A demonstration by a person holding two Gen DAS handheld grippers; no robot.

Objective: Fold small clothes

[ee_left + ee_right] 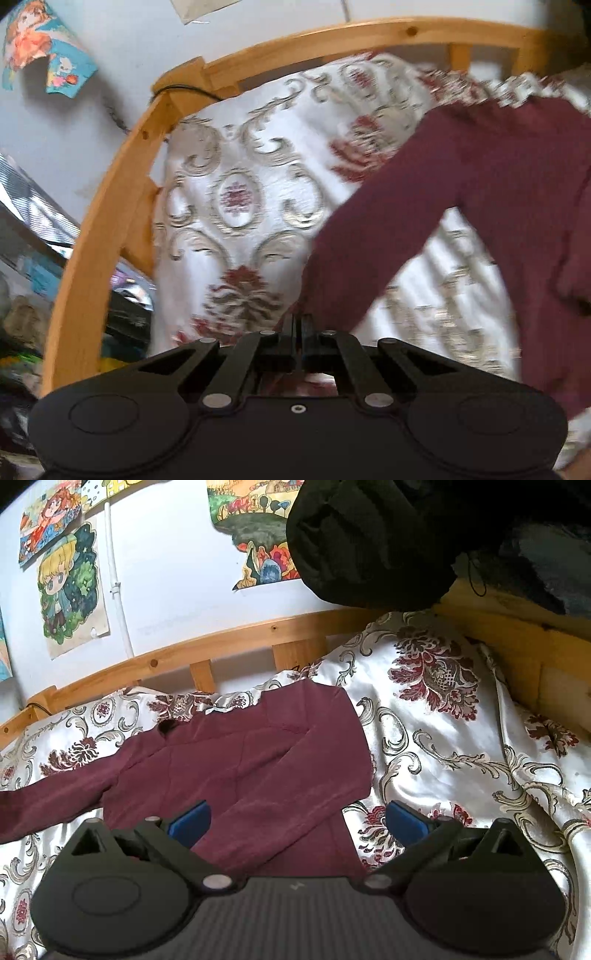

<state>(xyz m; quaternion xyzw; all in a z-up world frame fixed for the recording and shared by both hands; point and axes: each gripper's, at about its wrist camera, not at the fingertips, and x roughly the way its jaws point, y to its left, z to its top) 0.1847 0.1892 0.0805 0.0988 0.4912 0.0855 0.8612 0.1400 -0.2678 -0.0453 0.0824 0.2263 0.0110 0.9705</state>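
Left wrist cam first: the left gripper (298, 323) has its fingers pinched tight together, basically no gap, and they're clamped on the cuff end of the maroon top's (480, 192) sleeve. The sleeve runs from the fingertips up and to the right, where it joins the body of the garment. Everything sits on a white bedspread (240, 177) with silver scrolls and dark red flowers. A wooden bed rail (110, 206) curves around the left and top, with a white wall behind and a cartoon drawing (37, 40) stuck on it. This view is pretty motion-blurred, so fine detail is lost.

Right wrist cam: the right gripper (295, 821) is wide open, blue pads (190, 823) far apart, holding nothing. It hovers over the lower part of the maroon top (240, 760), which lies spread on the bedspread (443, 738), one sleeve folded across the body, the other stretching off to the left. Wooden rail (221, 646) behind, more drawings (70, 587) on the wall, and a black bundle of fabric (369, 542) at the upper right.
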